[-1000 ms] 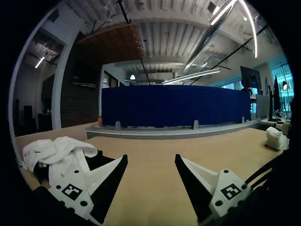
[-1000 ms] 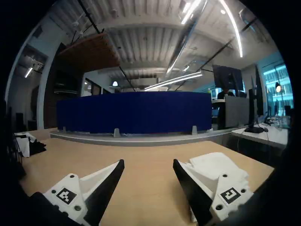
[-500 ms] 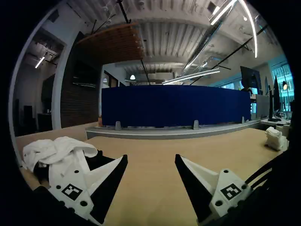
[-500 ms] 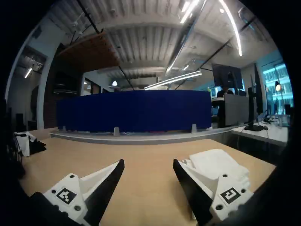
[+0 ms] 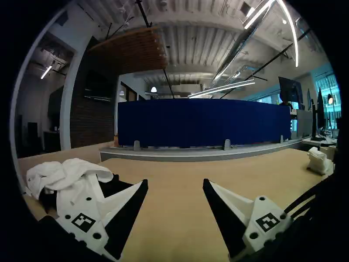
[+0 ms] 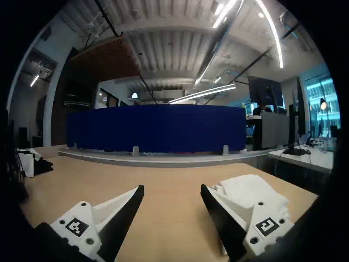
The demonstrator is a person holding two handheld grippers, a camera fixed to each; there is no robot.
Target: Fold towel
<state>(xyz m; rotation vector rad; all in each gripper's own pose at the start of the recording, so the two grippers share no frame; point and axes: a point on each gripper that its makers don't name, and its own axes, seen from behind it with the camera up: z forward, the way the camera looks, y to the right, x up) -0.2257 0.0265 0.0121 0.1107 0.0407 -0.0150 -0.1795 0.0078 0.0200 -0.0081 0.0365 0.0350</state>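
The crumpled towel [image 5: 65,174] lies heaped near the edge of the wooden surface [image 5: 244,168], on the left of the left gripper view, partly behind that gripper's own finger and over something dark that I cannot make out. It looks like soft, light cloth. It will likely sag and drag rather than keep a shape, and bunched layers may come up together, so the best hold is probably a single free corner or hem, pinched deep enough not to slip out. The left gripper [image 5: 175,181] has its jaws spread and holds nothing. The right gripper [image 6: 172,187] is likewise spread and empty over bare wood. A folded stack [image 6: 251,188] of white cloth sits just behind its right-hand finger, toward the surface's far corner. The same stack seems to appear small at the far right of the left gripper view, so the heap and the stack are well apart. Compared with half a second ago, the left gripper view is practically unchanged. The right gripper view has tilted only slightly, and both pairs of jaws are spread as wide as they were.
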